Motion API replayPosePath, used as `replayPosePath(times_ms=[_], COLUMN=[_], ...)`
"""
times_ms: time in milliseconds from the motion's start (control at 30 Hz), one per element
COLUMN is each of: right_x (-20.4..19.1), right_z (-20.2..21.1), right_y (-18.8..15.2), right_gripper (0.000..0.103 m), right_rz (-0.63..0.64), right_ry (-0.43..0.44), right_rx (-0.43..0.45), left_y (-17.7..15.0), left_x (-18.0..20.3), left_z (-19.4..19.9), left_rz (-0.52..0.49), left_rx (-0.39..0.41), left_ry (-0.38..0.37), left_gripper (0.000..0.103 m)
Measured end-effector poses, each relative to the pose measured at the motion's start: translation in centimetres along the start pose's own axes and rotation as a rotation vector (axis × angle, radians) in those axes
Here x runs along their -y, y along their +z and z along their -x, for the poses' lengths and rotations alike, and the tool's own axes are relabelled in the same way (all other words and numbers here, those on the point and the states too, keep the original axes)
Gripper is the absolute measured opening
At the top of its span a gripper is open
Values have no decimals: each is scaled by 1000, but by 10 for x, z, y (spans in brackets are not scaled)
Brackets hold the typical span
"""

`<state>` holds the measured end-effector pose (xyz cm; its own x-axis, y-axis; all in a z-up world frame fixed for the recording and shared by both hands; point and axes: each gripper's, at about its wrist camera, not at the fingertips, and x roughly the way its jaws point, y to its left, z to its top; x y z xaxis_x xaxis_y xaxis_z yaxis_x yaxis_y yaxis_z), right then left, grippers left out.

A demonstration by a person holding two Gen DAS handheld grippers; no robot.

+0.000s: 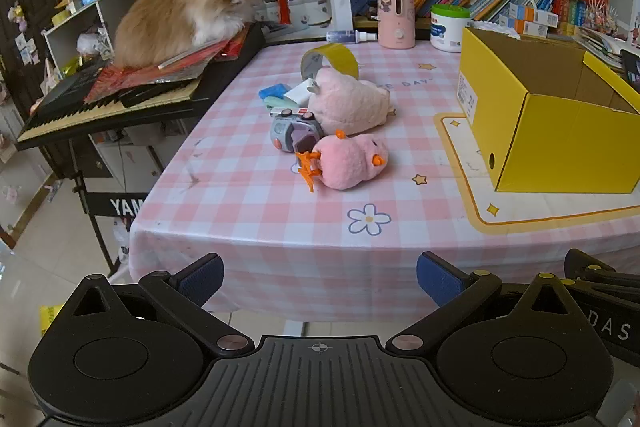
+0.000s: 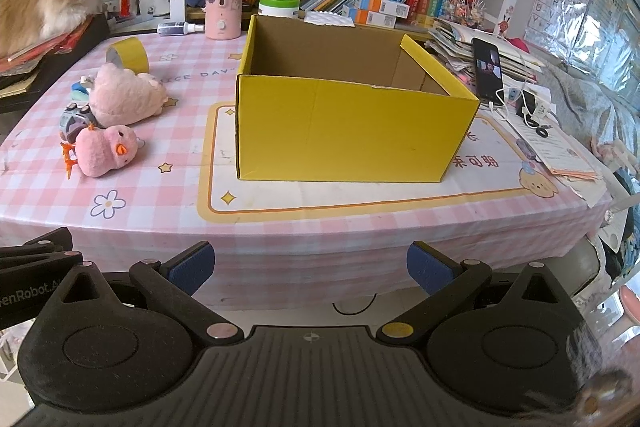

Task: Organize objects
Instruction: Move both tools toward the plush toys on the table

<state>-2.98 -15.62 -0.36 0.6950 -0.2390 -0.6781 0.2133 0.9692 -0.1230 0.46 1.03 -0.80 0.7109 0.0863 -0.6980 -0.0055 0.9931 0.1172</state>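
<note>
A table under a pink-and-white checked cloth stands before crowded bookshelves, with one long-haired ginger cat lying on papers atop a black keyboard at its left. One open yellow cardboard box sits on a yellow-bordered mat; well apart to its left lie two pink plush toys, touching one grey toy car, near one roll of yellow tape. The left gripper and right gripper both hover off the table's near edge, fingers spread wide, gripping nothing.
</note>
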Motion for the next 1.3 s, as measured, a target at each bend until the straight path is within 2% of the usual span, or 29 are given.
replayPosePath(times_ms=[1300], right_x=[5], right_z=[8], right_y=[-2], right_gripper=[103], right_rz=[-36], right_ry=[-2], right_rx=[20], left_y=[2], left_x=[2], left_z=[7], left_rz=[-38], left_rx=[20], left_ry=[-26], left_gripper=[103])
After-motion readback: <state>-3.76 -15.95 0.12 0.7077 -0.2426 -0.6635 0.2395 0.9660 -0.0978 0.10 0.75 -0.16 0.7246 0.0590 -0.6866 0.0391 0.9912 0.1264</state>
